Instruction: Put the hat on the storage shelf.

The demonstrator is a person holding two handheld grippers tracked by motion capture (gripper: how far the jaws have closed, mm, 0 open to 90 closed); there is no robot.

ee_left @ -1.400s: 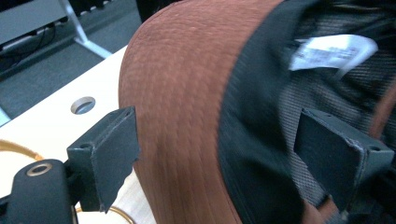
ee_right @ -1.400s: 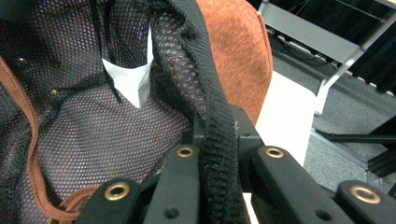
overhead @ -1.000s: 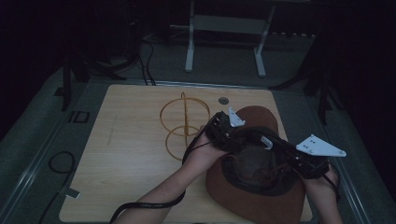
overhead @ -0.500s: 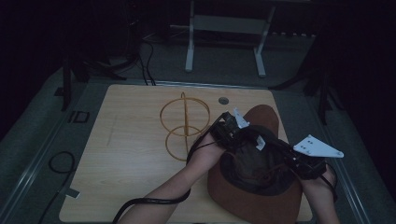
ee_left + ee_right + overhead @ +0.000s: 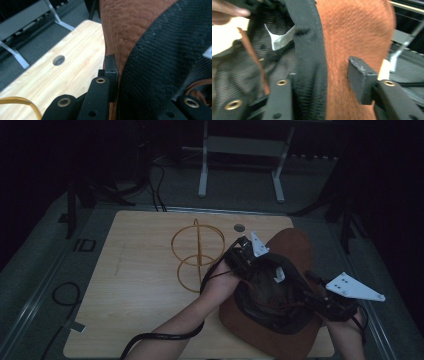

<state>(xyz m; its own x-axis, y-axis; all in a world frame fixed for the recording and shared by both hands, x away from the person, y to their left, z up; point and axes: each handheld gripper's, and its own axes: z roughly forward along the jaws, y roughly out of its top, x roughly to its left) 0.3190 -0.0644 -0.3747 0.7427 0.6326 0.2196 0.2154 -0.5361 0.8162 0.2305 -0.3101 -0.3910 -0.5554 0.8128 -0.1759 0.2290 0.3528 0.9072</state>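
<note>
Hat (image 5: 295, 251) tipped up, two tongs — one stand (image 5: 197, 254)

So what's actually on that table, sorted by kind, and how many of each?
Brown hat, upside down with its dark lining up: 1
Gold wire stand made of rings: 1
Hand-held tools, left tool and right tool, both at the hat: 2
Total: 4

hat (image 5: 295, 251): brown suede-like brim, matt, pebbled grain; inner sweatband (image 5: 160, 62) black woven cloth, coarse ribbed weave; lining dark mesh; white paper-like tag (image 5: 279, 37) inside. table (image 5: 140, 290): pale wood laminate, smooth, slight sheen. wire stand (image 5: 197, 255): thin brass-coloured metal. gripper pads (image 5: 359, 75): matt black plastic, brass-look rivets
</note>
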